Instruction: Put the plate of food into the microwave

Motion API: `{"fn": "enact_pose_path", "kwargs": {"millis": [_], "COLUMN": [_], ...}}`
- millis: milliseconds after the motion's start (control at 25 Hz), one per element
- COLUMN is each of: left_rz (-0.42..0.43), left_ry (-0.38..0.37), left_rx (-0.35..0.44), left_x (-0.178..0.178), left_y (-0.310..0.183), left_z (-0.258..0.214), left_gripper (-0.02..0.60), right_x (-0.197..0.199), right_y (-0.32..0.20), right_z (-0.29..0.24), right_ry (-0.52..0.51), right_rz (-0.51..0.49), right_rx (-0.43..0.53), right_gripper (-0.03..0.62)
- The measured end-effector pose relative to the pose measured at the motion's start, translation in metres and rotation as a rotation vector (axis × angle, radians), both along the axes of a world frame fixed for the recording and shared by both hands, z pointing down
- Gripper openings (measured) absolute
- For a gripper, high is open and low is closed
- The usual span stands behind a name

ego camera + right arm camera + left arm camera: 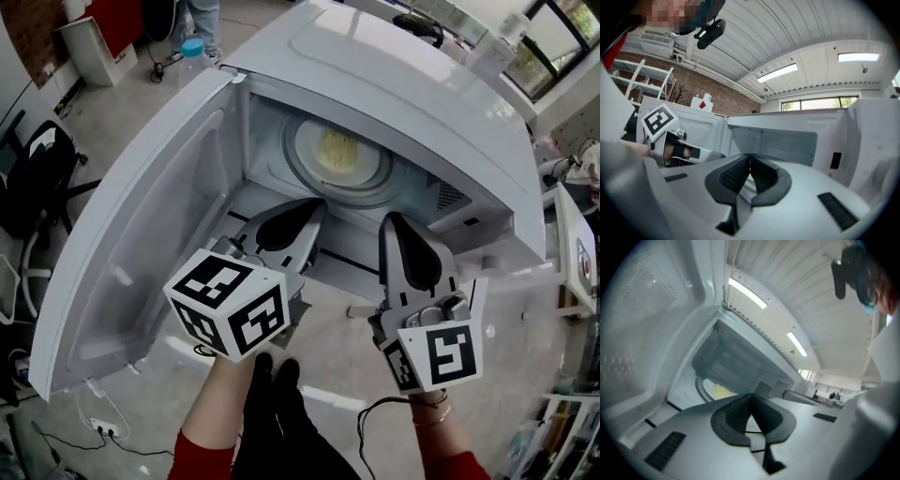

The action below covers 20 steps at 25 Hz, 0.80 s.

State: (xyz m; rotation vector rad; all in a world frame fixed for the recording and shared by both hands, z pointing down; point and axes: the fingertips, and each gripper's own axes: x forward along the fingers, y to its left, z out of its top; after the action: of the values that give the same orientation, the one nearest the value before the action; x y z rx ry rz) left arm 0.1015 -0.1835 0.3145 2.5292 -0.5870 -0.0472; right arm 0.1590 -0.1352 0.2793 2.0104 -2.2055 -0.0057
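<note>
The white microwave [403, 89] stands with its door [141, 244] swung wide to the left. Inside, on the turntable, lies the plate [370, 173] with yellow food [337, 150]; the left gripper view shows the plate [708, 386] low in the cavity. My left gripper [314, 208] is shut with nothing between its jaws, its tips [751, 397] at the lower edge of the opening. To its right, my right gripper [394, 221] is shut and empty as well, pointing into the open cavity [787, 143]. The left gripper's marker cube [657, 119] shows at the left of the right gripper view.
A bottle with a blue cap [191, 52] stands beyond the door's top corner. A black chair [37, 173] is at the far left, and cables with a socket strip [103, 429] lie on the floor. White shelving [574, 253] stands to the right.
</note>
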Motion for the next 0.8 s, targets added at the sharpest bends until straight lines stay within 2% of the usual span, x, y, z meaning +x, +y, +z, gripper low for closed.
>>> {"fn": "enact_pose_path", "kwargs": {"millis": [80,160,280,400,680,800], "left_rz": [0.023,0.023,0.002,-0.021,-0.013,0.005], "left_ry": [0.080,0.107,0.089,0.101,0.106,0.073], "left_rx": [-0.054,-0.084,-0.105,-0.164,-0.229,-0.237], "left_x": [-0.004,-0.010,-0.021,-0.032,-0.034,-0.032], "left_y": [0.014,0.023,0.036,0.049,0.087,0.099], "left_z": [-0.008,-0.010,-0.012,-0.020,-0.042,-0.043], "left_gripper": [0.009,0.009,0.009,0.009,0.009,0.009], "right_x": [-0.003,-0.006,-0.013,-0.013,-0.013,-0.008], "right_y": [0.012,0.023,0.041,0.063,0.103,0.116], "right_z": [-0.003,-0.006,-0.009,0.002,-0.003,-0.005], "right_ry": [-0.027,-0.053,-0.106,-0.164,-0.254,-0.259], "right_rz": [0.001,-0.001,-0.002,0.056,0.120,0.139], "right_rx": [-0.016,-0.031,-0.040,-0.105,-0.083,-0.091], "right_gripper": [0.015,0.015,0.015,0.015,0.014,0.014]}}
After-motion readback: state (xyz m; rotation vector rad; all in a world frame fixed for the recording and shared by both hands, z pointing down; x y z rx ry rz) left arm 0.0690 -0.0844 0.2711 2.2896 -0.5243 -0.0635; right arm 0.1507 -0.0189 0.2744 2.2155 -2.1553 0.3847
